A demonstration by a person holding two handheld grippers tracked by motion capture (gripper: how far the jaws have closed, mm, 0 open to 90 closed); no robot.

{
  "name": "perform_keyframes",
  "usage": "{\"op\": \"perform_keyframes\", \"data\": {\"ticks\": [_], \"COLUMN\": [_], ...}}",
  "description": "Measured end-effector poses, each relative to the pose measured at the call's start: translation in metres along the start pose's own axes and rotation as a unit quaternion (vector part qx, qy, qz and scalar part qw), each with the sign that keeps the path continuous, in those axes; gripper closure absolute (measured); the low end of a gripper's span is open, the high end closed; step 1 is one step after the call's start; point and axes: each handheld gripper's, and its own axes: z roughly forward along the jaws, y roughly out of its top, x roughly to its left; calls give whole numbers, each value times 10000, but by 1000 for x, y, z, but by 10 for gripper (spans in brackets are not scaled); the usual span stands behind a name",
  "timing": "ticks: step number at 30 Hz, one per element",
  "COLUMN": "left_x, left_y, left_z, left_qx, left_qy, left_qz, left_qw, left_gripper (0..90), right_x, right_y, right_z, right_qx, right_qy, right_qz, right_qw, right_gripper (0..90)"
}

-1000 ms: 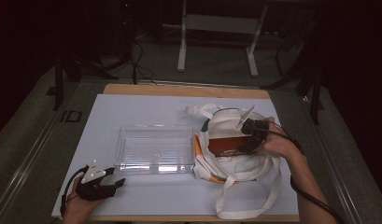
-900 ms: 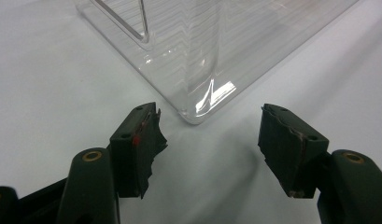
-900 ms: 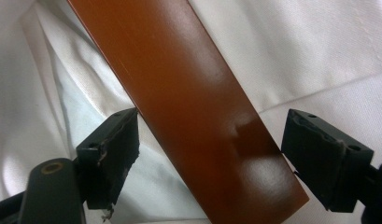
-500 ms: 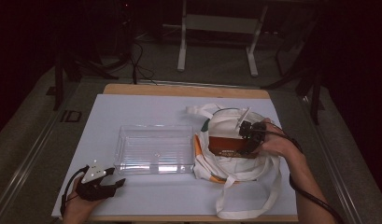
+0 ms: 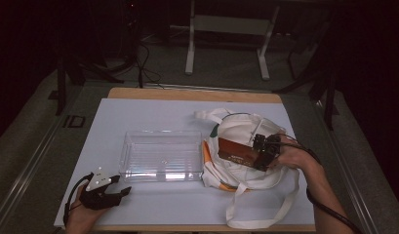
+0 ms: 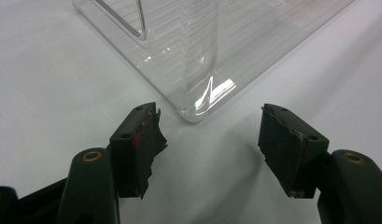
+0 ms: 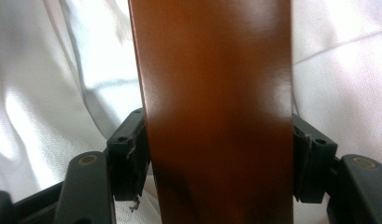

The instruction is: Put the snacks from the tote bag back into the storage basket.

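Two grippers at work on a white table [image 5: 138, 117]. Right gripper [image 5: 262, 155] has its jaws clamped on both sides of a brown box [image 5: 236, 152], held over a white cloth bag [image 5: 246, 131] at the table's right; box's far end is cut off in the right gripper view. Left gripper [image 5: 120, 193], near-left, jaws spread wide w/ nothing between, sits just short of a clear plastic tray [image 5: 160, 156] at centre.

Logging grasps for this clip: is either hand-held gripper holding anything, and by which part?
The right hand-held gripper clamps the brown box across its narrow width at the end nearest the hand, above the white tote bag. The left hand-held gripper is open and holds nothing.
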Motion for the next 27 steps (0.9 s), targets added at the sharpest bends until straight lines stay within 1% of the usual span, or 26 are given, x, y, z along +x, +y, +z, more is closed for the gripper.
{"op": "perform_keyframes", "data": {"ticks": [4, 6, 7, 9, 11, 12, 14, 17, 24, 27], "left_x": [0, 0, 0, 0, 0, 0, 0, 0, 0, 0], "left_y": [0, 0, 0, 0, 0, 0, 0, 0, 0, 0], "left_z": [0, 0, 0, 0, 0, 0, 0, 0, 1, 1], "left_qx": [-4, 6, 7, 13, 14, 17, 18, 27, 28, 27], "left_qy": [-4, -7, -9, -11, -11, -11, -12, -12, -13, -12], "left_qz": [6, 7, 14, 26, 22, 23, 27, 29, 29, 28], "left_qw": [10000, 10000, 10000, 10000, 10000, 10000, 10000, 10000, 10000, 10000], "left_gripper": [380, 380, 380, 380, 380, 380, 380, 380, 380, 380], "right_x": [3, 4, 4, 3, 3, 2, 2, 3, 2, 2], "right_y": [5, 5, 7, 8, 8, 8, 9, 9, 7, 6], "right_z": [7, 9, 12, 16, 17, 18, 19, 19, 16, 14], "right_qx": [228, 250, 306, 392, 397, 386, 430, 426, 373, 337], "right_qy": [-116, -122, -128, -161, -160, -78, -93, -102, -76, 15], "right_qz": [-127, -130, -160, -143, -135, -119, -150, -182, -153, -139], "right_qw": [9996, 9995, 9993, 9990, 9990, 9992, 9989, 9989, 9992, 9993], "right_gripper": [339, 339, 335, 331, 345, 371, 392, 412, 429, 430]}}
